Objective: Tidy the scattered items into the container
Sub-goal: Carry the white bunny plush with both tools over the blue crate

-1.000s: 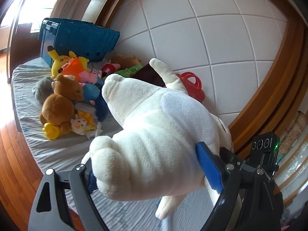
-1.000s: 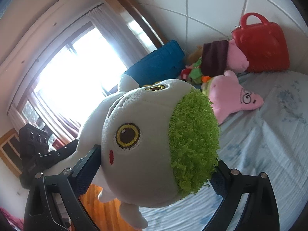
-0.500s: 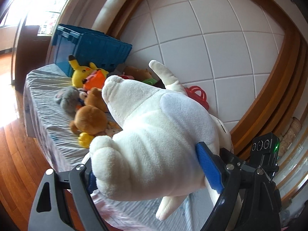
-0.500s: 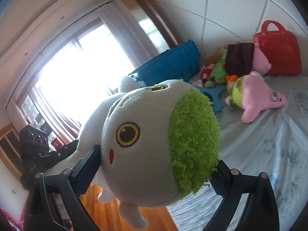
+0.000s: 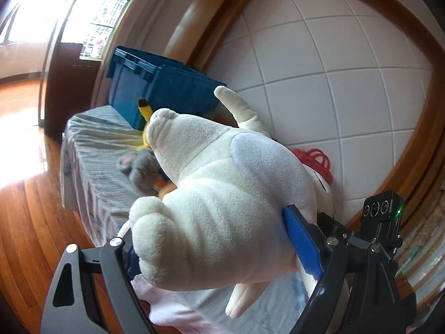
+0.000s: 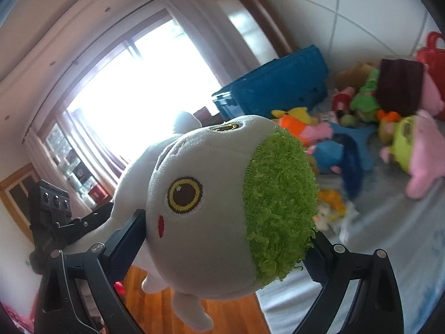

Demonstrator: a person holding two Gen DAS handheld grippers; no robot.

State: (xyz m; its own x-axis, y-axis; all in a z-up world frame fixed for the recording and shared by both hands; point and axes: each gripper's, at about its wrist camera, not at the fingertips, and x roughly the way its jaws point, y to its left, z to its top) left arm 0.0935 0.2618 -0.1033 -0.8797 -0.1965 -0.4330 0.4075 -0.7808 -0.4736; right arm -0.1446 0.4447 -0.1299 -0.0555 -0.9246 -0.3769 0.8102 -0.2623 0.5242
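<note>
Left wrist view shows first the warm wooden floor [image 5: 25,222] at the left, then the bed with a pale striped sheet [image 5: 91,150], and on its far end the dark blue plastic crate [image 5: 155,89] standing against the white tiled wall [image 5: 319,64]. The left gripper [image 5: 217,247] has its jaws wide apart and pressed on both sides of one big white plush animal [image 5: 222,194], which it holds above the bed. In the right wrist view, the right gripper [image 6: 222,247] also stands wide and clamps the same soft toy at its grey-white round head with a curly green patch [image 6: 278,203]. To the right of it, small colourful plush toys [image 6: 361,139] lie scattered on the sheet near the crate.
</note>
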